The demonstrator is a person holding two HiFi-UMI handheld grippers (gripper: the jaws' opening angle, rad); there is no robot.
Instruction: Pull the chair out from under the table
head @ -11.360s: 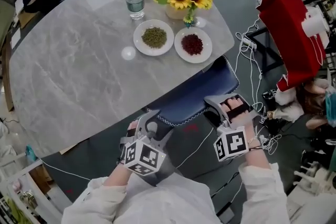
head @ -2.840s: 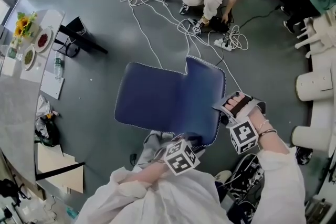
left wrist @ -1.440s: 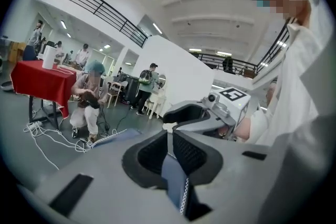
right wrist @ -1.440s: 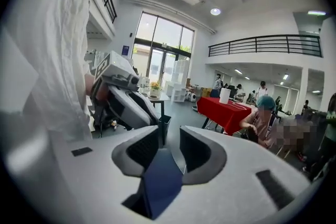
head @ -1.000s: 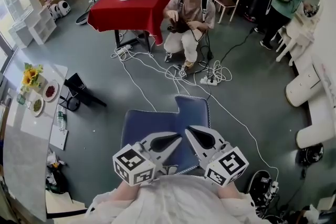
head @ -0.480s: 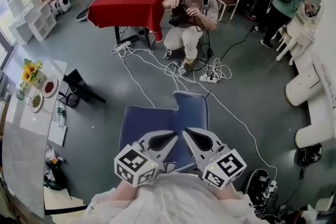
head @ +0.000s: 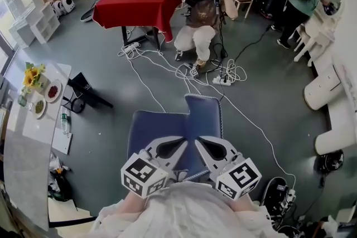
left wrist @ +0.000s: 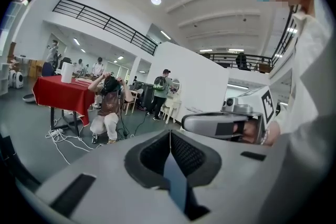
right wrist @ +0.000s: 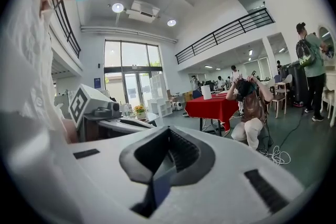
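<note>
Our left gripper (left wrist: 169,139) and right gripper (right wrist: 169,131) are both closed tip to tip with nothing pinched. We hold them close to our body, over the near edge of the blue chair (head: 173,125). It stands well apart from the table (head: 19,164), so we judge the pull done and nothing more is needed. The seat hides the chair's legs.

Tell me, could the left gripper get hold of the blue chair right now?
Probably yes. The blue chair stands just below and ahead of the left gripper, with nothing between them. Its jaws are shut, though, so they would need to open first.
</note>
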